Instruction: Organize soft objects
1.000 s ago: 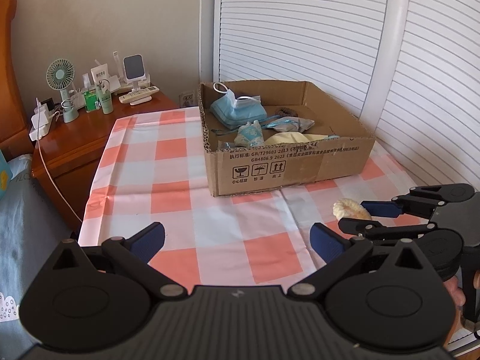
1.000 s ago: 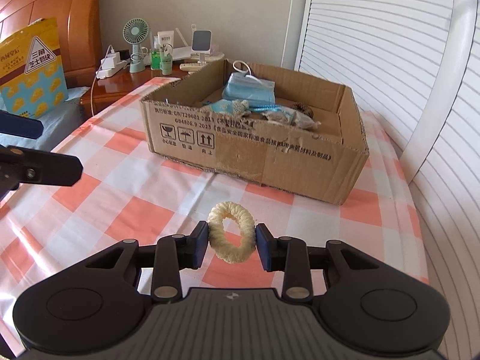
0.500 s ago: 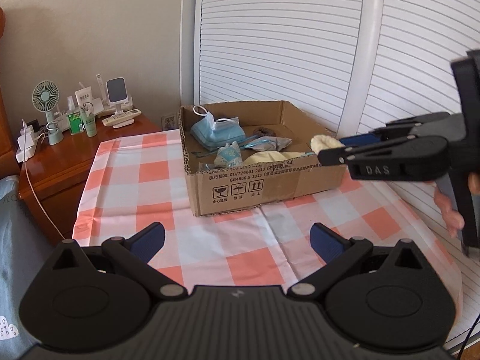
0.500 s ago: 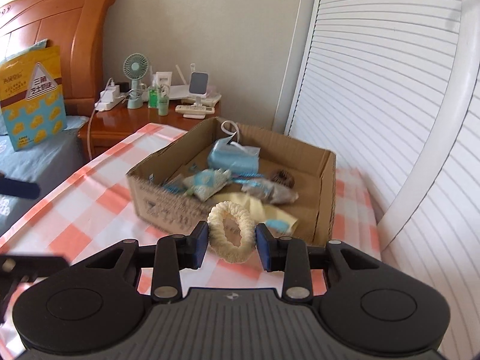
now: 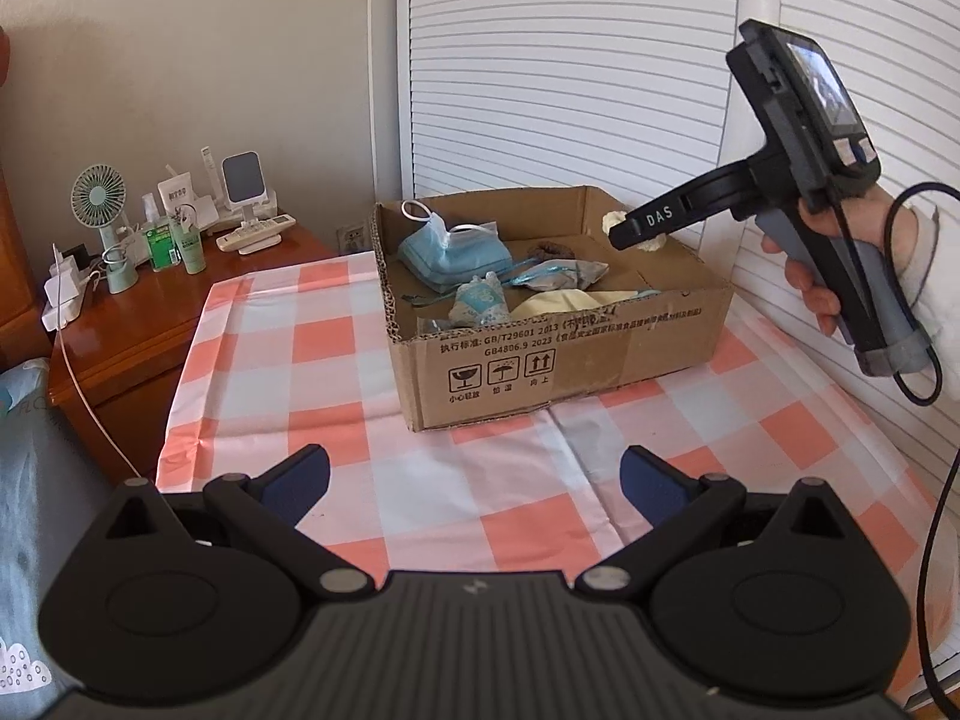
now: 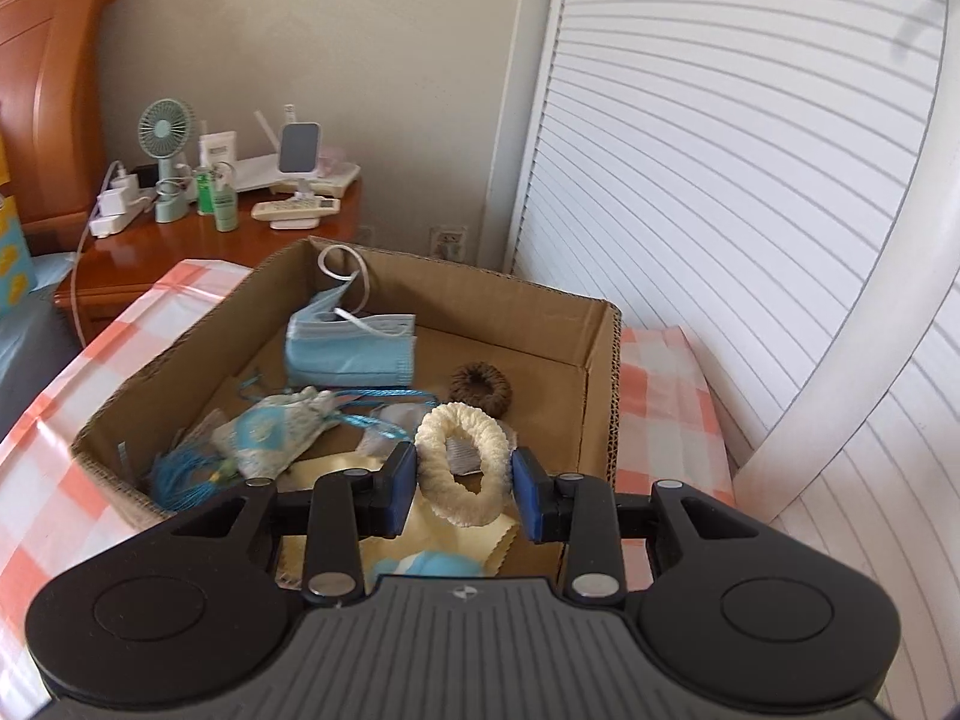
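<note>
Now the cardboard box (image 6: 600,360) is sitting open-topped on the checked tablecloth (image 5: 336,360), collecting the soft things: a blue face mask (image 6: 351,348), a brown scrunchie (image 6: 480,387). Poised over it, the right gripper (image 6: 462,483) is pinching a cream scrunchie (image 6: 462,468) by its sides, presumably for dropping in. Idle, the left gripper (image 5: 474,477) is hovering with fingers spread, holding nothing.

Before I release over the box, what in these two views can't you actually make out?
- Cardboard box floor under the cream scrunchie: right wrist view, hidden by the right claw.
- Scrunchie: left wrist view, mostly behind that claw's finger.
- Box's small print: left wrist view, too small.
- Blue item: cut off by the claw body.
</note>
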Demonstrator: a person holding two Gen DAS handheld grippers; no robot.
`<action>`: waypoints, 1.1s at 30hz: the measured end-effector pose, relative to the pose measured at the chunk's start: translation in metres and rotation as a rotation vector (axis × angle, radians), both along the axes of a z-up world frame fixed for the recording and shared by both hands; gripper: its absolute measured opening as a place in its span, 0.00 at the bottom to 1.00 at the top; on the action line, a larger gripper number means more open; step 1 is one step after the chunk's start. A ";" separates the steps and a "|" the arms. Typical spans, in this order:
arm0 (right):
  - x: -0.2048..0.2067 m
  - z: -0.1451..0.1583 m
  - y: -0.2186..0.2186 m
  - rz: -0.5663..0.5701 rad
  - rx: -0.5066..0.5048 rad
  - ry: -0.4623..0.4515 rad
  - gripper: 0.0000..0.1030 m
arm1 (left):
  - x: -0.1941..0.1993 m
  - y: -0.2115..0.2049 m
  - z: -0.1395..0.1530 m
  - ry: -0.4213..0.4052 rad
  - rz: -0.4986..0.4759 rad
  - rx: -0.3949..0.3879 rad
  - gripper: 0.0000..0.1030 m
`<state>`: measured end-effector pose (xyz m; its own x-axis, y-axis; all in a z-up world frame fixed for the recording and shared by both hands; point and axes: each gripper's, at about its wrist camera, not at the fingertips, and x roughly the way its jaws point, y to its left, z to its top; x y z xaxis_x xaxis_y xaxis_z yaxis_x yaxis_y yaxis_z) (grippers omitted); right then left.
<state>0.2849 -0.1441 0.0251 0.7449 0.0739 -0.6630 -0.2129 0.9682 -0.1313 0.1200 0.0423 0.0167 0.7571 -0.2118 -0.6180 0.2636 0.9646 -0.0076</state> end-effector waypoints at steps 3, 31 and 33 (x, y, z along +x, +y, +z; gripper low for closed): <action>0.014 -0.004 -0.002 -0.028 -0.008 0.004 0.38 | 0.002 0.001 -0.002 0.008 0.009 -0.003 0.99; -0.046 0.017 0.004 -0.068 0.022 0.045 1.00 | -0.016 -0.005 0.016 -0.068 0.061 -0.004 0.99; -0.059 0.015 0.003 -0.090 0.013 0.074 1.00 | -0.019 -0.005 0.018 -0.071 0.069 -0.006 0.99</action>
<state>0.2260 -0.1406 0.0399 0.6976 0.0174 -0.7162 -0.1334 0.9854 -0.1061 0.1015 0.0378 0.0348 0.8118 -0.1608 -0.5613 0.1965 0.9805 0.0032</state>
